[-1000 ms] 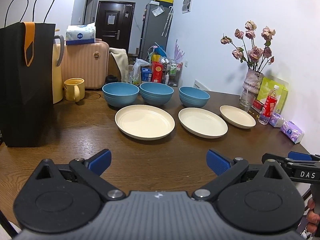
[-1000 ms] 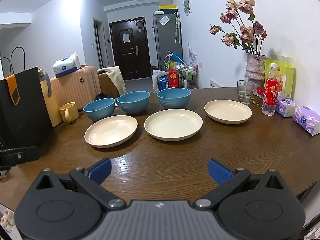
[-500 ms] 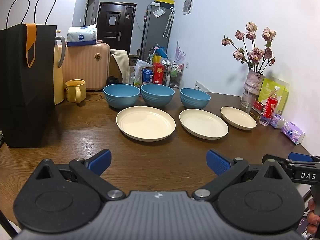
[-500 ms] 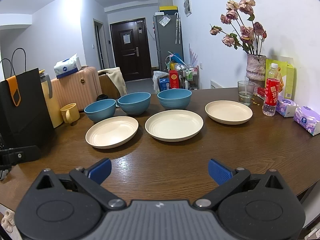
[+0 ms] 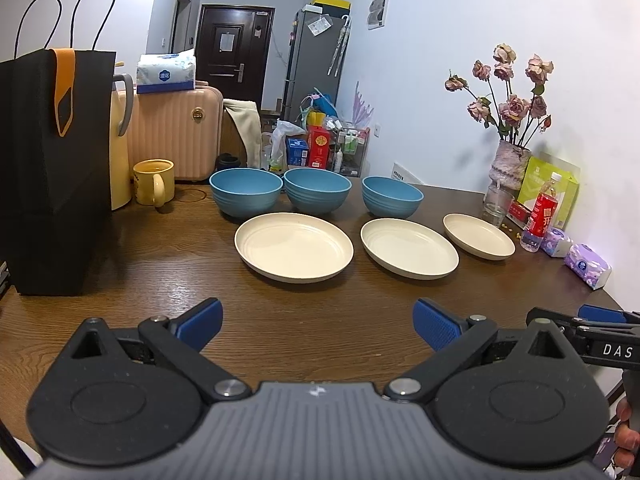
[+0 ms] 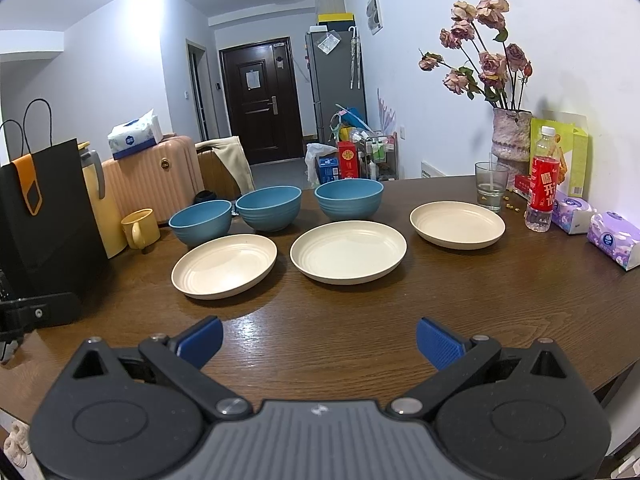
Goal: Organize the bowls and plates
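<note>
Left wrist view: both tools (image 5: 318, 318) (image 6: 319, 338) gape, empty. Risk: thin plate (image 5: 294, 246) rim slips; glass (image 6: 491, 186) could topple.

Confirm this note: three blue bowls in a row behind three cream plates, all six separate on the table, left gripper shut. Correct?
Not quite. The left wrist view shows the left gripper open, holding nothing. The three bowls and three plates are as noted.

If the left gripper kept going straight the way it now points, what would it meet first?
Most likely the nearest cream plate, lying just ahead of the open left gripper with only bare table between. If it travels above the rim, the middle blue bowl behind comes next; height is unclear.
</note>
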The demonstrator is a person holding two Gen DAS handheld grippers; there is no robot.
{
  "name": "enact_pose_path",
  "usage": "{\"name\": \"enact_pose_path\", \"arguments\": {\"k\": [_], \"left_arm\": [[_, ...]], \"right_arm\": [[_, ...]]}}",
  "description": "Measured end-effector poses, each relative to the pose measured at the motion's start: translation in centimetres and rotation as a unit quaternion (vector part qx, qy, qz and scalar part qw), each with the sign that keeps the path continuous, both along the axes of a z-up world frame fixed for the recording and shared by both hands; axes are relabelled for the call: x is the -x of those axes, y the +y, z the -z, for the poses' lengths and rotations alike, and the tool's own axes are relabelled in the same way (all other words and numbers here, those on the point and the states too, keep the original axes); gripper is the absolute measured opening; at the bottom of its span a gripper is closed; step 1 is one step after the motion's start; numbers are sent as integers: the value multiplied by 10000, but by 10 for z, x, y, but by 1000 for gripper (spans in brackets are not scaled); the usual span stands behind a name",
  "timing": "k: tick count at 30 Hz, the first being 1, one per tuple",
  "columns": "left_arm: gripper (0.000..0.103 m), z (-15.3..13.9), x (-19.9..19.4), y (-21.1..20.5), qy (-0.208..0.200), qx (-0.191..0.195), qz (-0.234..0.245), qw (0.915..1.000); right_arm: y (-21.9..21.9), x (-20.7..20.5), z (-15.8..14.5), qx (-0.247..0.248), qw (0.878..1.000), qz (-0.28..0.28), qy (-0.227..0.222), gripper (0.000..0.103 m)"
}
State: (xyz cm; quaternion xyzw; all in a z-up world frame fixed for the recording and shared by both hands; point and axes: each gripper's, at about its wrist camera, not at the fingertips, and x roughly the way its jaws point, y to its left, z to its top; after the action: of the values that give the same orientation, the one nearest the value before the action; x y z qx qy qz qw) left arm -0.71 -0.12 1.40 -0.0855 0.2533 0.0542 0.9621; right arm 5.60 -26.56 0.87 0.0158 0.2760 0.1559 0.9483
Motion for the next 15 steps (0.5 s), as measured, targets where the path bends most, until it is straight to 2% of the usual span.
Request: {"name": "enact_pose_path", "arguments": {"k": [15], "left_arm": [[103,0,0,1,0,-7,-4,10000]], "right_arm": [[0,2,-1,-17,10000,17,-13,103]]}}
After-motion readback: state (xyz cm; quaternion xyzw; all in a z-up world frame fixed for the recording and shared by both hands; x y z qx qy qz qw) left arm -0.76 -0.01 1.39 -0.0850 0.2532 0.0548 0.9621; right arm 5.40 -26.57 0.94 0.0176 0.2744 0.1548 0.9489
